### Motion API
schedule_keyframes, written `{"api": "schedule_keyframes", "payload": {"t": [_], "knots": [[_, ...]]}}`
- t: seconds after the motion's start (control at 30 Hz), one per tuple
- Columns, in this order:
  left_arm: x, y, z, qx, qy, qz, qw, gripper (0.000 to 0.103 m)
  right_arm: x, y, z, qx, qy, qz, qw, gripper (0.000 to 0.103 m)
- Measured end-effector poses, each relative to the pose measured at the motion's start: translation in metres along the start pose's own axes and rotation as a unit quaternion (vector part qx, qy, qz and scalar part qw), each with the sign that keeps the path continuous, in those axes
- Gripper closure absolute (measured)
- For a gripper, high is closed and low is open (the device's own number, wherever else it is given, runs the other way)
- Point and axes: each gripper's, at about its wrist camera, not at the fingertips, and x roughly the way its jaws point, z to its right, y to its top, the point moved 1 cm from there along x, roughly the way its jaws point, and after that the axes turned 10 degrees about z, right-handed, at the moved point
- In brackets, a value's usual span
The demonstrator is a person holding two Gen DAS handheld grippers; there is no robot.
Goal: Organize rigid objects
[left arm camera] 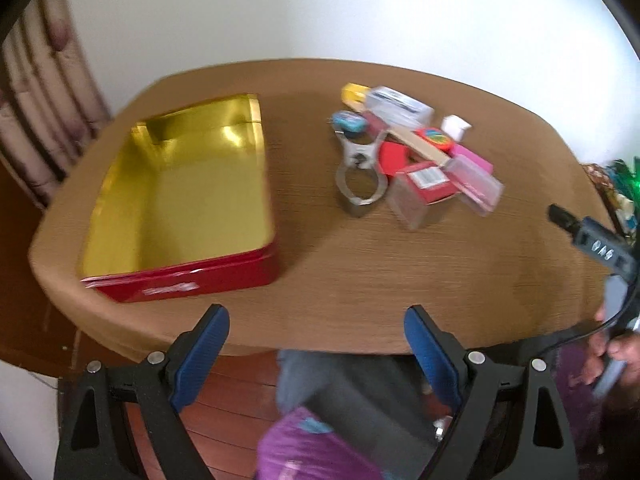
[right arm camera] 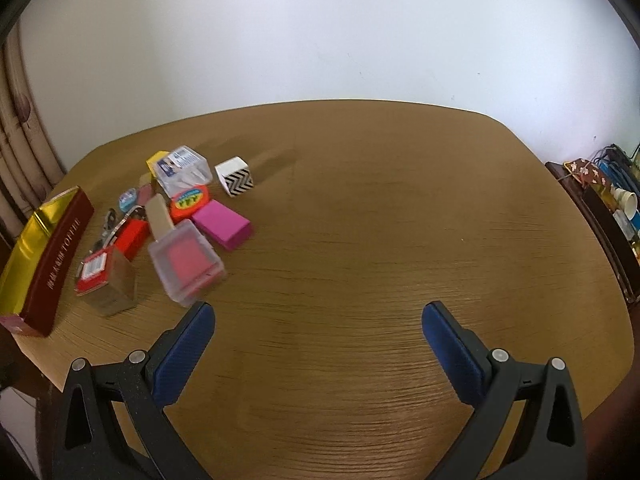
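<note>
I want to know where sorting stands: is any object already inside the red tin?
No, the red tin shows only its bare gold interior, and the small objects lie in a pile on the table beside it.

Open tin [left arm camera: 180, 200] left on table [left arm camera: 360, 260], clutter pile [left arm camera: 416, 156] to its right.

Red tin [right arm camera: 60, 256] side reads "TOFFEE"; other labels illegible.

place: home room | cues: curtain [left arm camera: 44, 92], wooden table [right arm camera: 360, 220], cluttered side shelf [right arm camera: 608, 208]
</note>
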Motion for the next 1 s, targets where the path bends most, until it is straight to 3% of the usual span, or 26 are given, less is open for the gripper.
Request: {"api": "schedule_keyframes", "payload": {"t": [0.2,0.33,0.43,0.6,1.0], "knots": [[0.028,0.029,0.032,-0.018,-0.048,-0.041,0.9979,0.012,0.017,-0.008,0.016,0.021,0.008,-0.025,0.999,0.000],[0.053,0.046,0.046,-0.059,-0.079,-0.083,0.9917,0.012,0.026,-0.010,0.028,0.038,0.012,-0.038,0.998,0.000],[0.060,0.055,0.051,-0.085,-0.103,-0.091,0.9869,0.012,0.029,-0.012,0.029,0.042,0.015,-0.044,0.998,0.000],[0.068,0.071,0.059,-0.086,-0.081,-0.085,0.9893,0.012,0.039,-0.016,0.035,0.056,0.022,-0.061,0.996,0.000],[0.096,0.085,0.054,-0.110,-0.046,-0.117,0.9860,0.012,0.042,-0.019,0.032,0.031,0.023,-0.055,0.998,0.000]]}}
